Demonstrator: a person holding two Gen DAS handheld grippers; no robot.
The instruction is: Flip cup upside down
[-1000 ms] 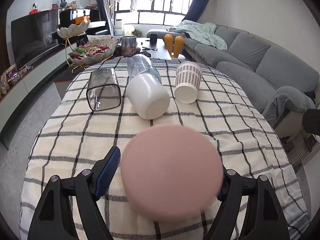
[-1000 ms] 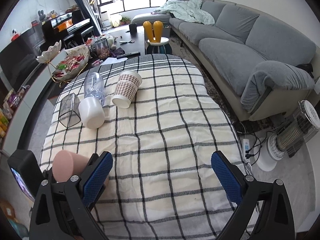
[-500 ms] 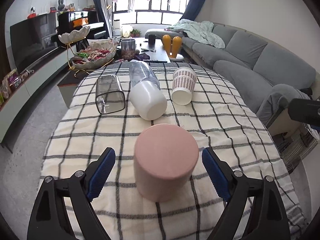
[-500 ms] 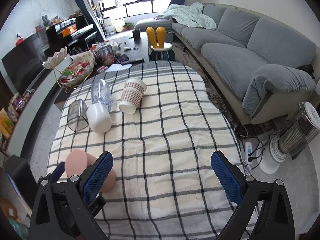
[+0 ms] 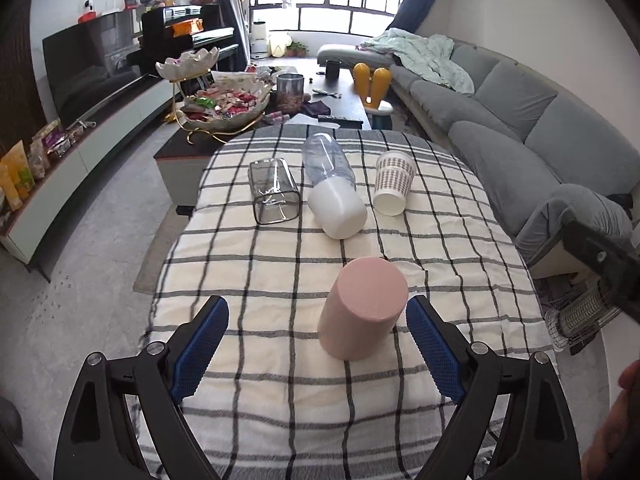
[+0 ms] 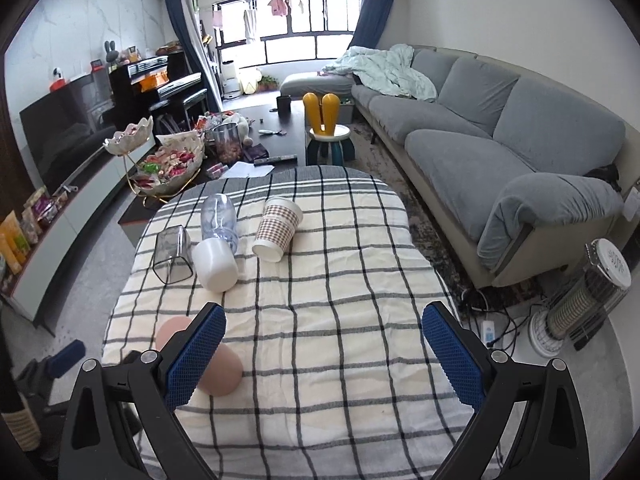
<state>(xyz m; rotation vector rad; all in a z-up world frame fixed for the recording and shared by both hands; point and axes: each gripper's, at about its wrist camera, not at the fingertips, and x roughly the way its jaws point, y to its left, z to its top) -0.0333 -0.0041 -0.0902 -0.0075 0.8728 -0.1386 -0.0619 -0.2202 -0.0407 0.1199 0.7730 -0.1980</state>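
Observation:
A pink cup (image 5: 362, 307) stands upside down on the checked tablecloth (image 5: 280, 264), its flat base up. My left gripper (image 5: 318, 346) is open and empty, drawn back above the near side of the cup, which sits toward its right finger. In the right wrist view the pink cup (image 6: 222, 372) shows partly behind the left finger. My right gripper (image 6: 324, 356) is open and empty above the cloth, to the right of the cup.
At the far end of the table lie a clear square glass (image 5: 274, 197), a white cup (image 5: 338, 210) with a clear plastic bottle (image 5: 326, 158) behind it, and a checked paper cup (image 5: 392, 187). A grey sofa (image 6: 500, 140) and a heater (image 6: 580, 300) stand to the right.
My left gripper has opened wide, let go of the pink cup and pulled back and up. The cup now stands free on the cloth. My right gripper has risen slightly.

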